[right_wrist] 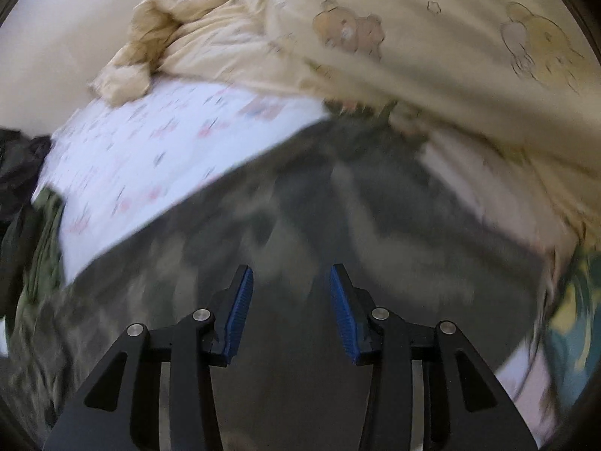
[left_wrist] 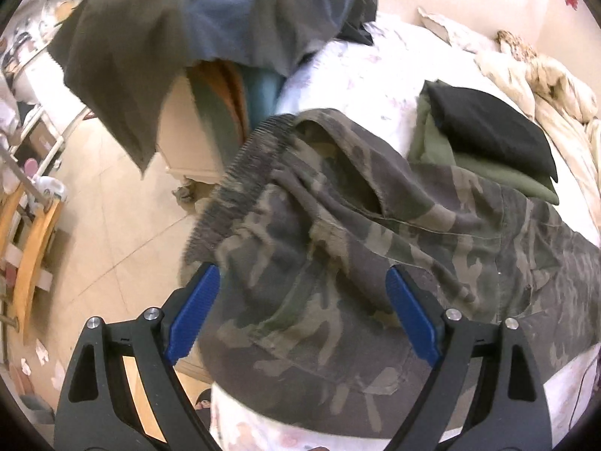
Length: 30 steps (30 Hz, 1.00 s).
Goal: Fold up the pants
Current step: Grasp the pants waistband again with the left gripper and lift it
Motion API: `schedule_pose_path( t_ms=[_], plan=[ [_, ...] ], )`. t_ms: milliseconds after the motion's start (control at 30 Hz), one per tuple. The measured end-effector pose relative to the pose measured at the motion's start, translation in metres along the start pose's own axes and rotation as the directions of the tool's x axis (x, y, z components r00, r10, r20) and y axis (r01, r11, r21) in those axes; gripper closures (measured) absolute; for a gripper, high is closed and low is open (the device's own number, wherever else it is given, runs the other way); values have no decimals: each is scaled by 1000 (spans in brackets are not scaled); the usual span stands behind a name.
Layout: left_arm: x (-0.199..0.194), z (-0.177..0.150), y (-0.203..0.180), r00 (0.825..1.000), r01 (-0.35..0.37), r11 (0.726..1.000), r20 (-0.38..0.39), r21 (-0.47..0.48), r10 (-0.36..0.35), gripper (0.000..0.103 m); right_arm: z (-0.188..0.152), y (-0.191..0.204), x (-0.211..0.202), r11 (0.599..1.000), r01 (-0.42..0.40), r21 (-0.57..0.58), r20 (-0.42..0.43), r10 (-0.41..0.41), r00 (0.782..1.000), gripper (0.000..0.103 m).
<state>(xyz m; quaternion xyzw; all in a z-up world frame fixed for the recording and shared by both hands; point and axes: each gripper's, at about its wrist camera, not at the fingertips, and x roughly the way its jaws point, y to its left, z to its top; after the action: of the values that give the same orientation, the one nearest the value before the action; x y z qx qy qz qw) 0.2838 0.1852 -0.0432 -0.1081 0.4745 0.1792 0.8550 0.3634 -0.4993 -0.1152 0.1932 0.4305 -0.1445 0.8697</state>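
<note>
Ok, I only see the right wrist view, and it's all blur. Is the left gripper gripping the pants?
Observer: No. The left gripper is open over the pants, pads apart.
Operator: Where's the waistband?
Observer: The waistband lies at the edge of the sheet, up-left of that gripper in its view.
Operator: Anything folded already?
Observer: A black piece sits on a green piece, beyond the pants.

Left gripper [left_wrist: 302,282] gapes wide — right gripper [right_wrist: 291,282] half-spread.
</note>
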Motion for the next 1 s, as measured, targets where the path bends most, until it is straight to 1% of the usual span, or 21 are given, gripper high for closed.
schedule_pose_path(
  t_ms=[100,200,233,300,367,400,467,500,533,667,700,767,833,867,900,933,967,1000],
  plan=[
    [-8,-2,18,1000,-12,999,6,-38,12,15,-24,6,-20,999,-38,-3,-12,38,999,59],
    [-16,-1,52,999,-41,991,17,-131,43,15,-46,9,-38,998,-67,-3,-32,67,997,59],
    [-17,-2,62,999,-48,987,18,-153,51,15,-56,6,-49,996,-85,12,-43,86,995,59],
    [-18,-5,87,998,-66,974,6,-216,69,15,-65,5,-62,993,-109,39,-62,111,992,59],
    [-15,-14,116,997,-75,945,-20,-317,73,15,-71,5,-74,989,-139,58,-64,143,988,59],
    [-12,-20,132,997,-71,920,-44,-386,59,15,-74,4,-80,987,-149,63,-65,153,986,59],
    [-6,-29,149,997,-54,884,-76,-464,21,15,-86,4,-96,984,-167,67,-62,172,983,58],
    [-3,-32,155,996,-44,871,-89,-490,1,15,-90,4,-102,983,-172,69,-62,176,982,58],
    [-1,-34,158,995,-28,863,-96,-505,-24,15,-97,3,-110,980,-182,76,-64,187,980,57],
    [13,-36,152,993,12,868,-96,-497,-68,15,-115,-1,-128,977,-188,100,-83,197,977,57],
    [19,-36,148,991,31,865,-94,-500,-91,15,-118,-2,-130,977,-184,106,-87,194,977,57],
    [32,-36,140,982,79,849,-104,-522,-155,15,-123,-6,-136,976,-180,125,-86,191,978,57],
    [40,-39,135,977,104,822,-96,-561,-189,15,-126,-9,-140,975,-174,141,-82,186,979,56],
    [43,-42,130,976,104,810,-98,-577,-196,15,-128,-11,-142,975,-168,146,-82,181,980,56],
    [44,-43,123,977,105,811,-94,-576,-193,15,-128,-12,-142,975,-165,150,-83,179,980,56],
    [44,-43,116,977,107,820,-96,-562,-193,15,-129,-13,-143,976,-160,150,-85,174,981,56],
    [45,-41,108,976,115,836,-97,-536,-196,15,-129,-13,-143,977,-155,147,-89,170,982,56],
    [46,-38,99,980,97,864,-105,-493,-170,15,-129,-13,-143,978,-154,141,-91,167,982,56]
  ],
)
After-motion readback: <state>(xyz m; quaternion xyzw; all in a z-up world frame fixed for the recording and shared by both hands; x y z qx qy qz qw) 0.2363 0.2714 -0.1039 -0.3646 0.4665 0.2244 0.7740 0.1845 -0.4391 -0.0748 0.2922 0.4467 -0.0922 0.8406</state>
